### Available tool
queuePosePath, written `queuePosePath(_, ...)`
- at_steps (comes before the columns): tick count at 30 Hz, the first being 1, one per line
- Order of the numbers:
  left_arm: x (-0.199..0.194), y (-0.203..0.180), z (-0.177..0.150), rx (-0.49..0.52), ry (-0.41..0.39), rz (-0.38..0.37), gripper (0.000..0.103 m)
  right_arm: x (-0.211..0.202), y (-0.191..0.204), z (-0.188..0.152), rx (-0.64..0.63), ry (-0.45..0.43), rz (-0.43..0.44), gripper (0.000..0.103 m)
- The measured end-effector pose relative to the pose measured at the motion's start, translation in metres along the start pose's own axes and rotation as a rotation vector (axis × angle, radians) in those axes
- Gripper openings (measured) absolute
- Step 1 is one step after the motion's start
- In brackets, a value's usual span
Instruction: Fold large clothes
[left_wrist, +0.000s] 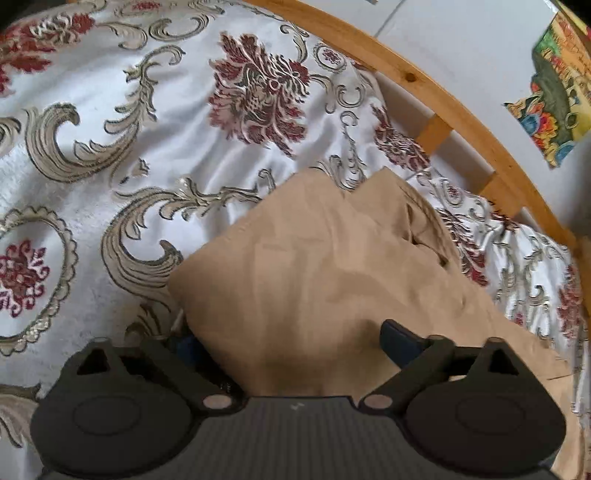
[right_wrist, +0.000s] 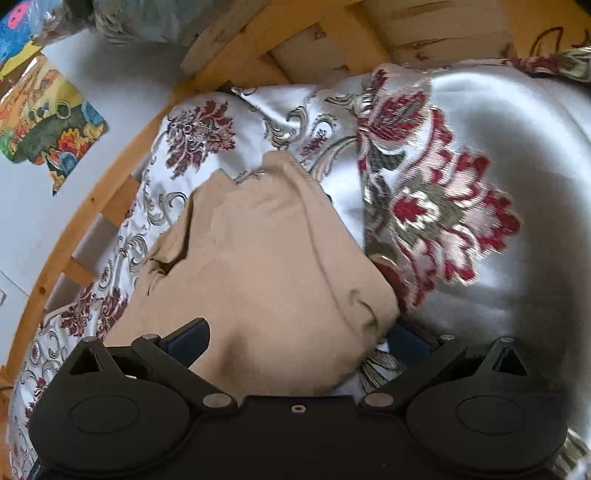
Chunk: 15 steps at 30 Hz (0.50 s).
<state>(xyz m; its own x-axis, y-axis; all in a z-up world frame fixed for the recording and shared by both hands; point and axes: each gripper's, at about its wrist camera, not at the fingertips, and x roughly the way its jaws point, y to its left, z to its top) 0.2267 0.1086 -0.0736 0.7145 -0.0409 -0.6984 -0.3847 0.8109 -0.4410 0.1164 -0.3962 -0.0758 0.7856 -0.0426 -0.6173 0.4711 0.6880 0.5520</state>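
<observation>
Looking from the left wrist, the garment (left_wrist: 325, 266) lies near the bed rail (left_wrist: 461, 110), much bedspread (left_wrist: 147, 155) free on the left; its long axis runs away (folded). The left gripper (left_wrist: 291, 339) stands open astride it. From the right wrist, the right gripper (right_wrist: 295, 339) is likewise open around the near end.

Wooden bed frame (left_wrist: 436, 86), white floor (left_wrist: 461, 33)

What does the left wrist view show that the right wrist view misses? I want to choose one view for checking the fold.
Only the left wrist view shows the wide flat spread of bedcover beside the garment. Only the right wrist view shows the patterned pillow and the wooden headboard. Both show the folded tan garment, the wooden bed rail, and the colourful mat on the floor.
</observation>
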Motion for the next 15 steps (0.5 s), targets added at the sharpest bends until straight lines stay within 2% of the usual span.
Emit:
queuePosePath(1,0.001,-0.003,0.000,0.017,-0.004,0.044,0.067,0.001,0.002,0.000,-0.016,-0.005,-0.009,0.099)
queuePosePath(2,0.001,-0.003,0.003,0.024,-0.005,0.077,0.057,0.000,0.003,0.000,-0.029,-0.010,-0.021,0.093)
queuePosePath(4,-0.003,0.003,0.007,-0.018,-0.011,0.066,0.033,-0.005,0.003,-0.002,-0.039,-0.020,-0.069,0.072)
queuePosePath(5,-0.005,0.008,0.011,-0.056,-0.013,0.051,0.028,-0.009,-0.001,-0.003,-0.026,-0.030,-0.095,0.053)
queuePosePath(6,-0.007,0.013,0.015,-0.079,-0.015,0.038,0.018,-0.013,-0.006,-0.004,-0.005,-0.028,-0.113,0.038)
queuePosePath(7,-0.010,0.015,0.018,-0.085,-0.020,0.029,0.011,-0.016,-0.011,-0.004,0.016,-0.026,-0.112,0.035)
queuePosePath(9,-0.016,0.015,0.025,-0.085,-0.032,0.015,0.006,-0.024,-0.016,-0.004,0.042,-0.038,-0.087,0.023)
queuePosePath(11,-0.025,0.018,0.032,-0.098,-0.051,-0.005,0.004,-0.035,-0.010,-0.006,0.012,-0.046,-0.075,0.016)
queuePosePath(14,-0.041,0.030,0.039,-0.109,-0.078,-0.059,0.003,-0.066,0.007,-0.020,0.002,-0.053,-0.011,0.014)
queuePosePath(15,-0.041,0.034,0.040,-0.079,-0.077,-0.061,0.003,-0.076,0.011,-0.029,-0.005,-0.058,0.001,0.016)
